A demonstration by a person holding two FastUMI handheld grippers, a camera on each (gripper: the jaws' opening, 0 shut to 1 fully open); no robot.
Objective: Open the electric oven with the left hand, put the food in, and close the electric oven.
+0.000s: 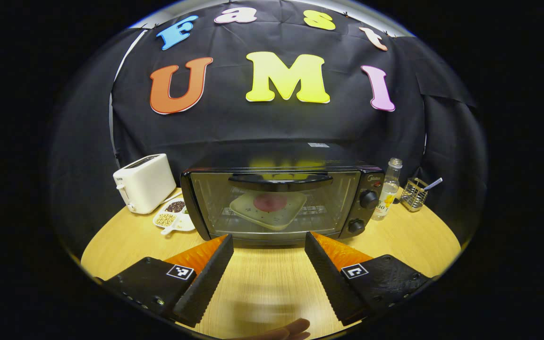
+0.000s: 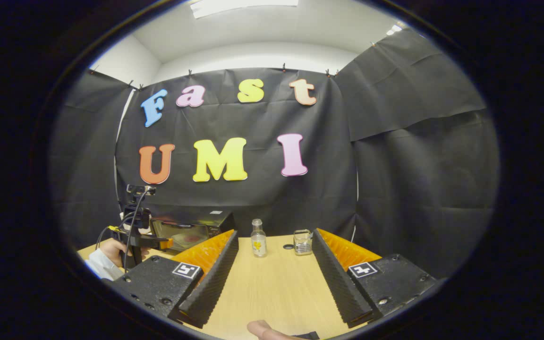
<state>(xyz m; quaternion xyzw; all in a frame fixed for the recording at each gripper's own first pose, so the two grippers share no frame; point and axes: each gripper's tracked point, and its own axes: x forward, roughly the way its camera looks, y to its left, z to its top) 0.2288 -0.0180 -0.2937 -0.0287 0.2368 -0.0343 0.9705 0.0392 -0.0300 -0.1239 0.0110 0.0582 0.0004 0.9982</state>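
A: Start with the biggest thing. What is on the round pale wooden table [image 1: 262, 283]?

B: The black electric oven with a glass door [image 1: 281, 200] sits at the middle, door up and shut. To its left stands a white boxy toaster [image 1: 143, 182], with a white divided dish of seeds [image 1: 174, 218] just in front of that. To its right are a clear glass bottle with a silver cap [image 1: 387, 190] and a small wire cutlery holder [image 1: 414, 193].

A: And the food?

B: Through the glass I see a pale square plate [image 1: 268, 210] on the rack, with a round reddish slice of food [image 1: 270, 202] on it. So the food is inside, behind the closed door.

A: Which step would you call this?

B: Judging by how things lie, all 3 parts look done: food in, door shut. I take this as the very end of the task.

A: The tools?

B: The left gripper [image 1: 269, 243] hangs just in front of the oven, jaws wide apart, holding nothing and clear of the curved black door handle [image 1: 280, 181]. The right gripper [image 2: 275, 238] is off to the oven's right, also spread and empty, facing the bottle.

A: Next move?

B: Little, I think: draw the left gripper back without catching the handle or the 2 black round knobs [image 1: 364, 211].
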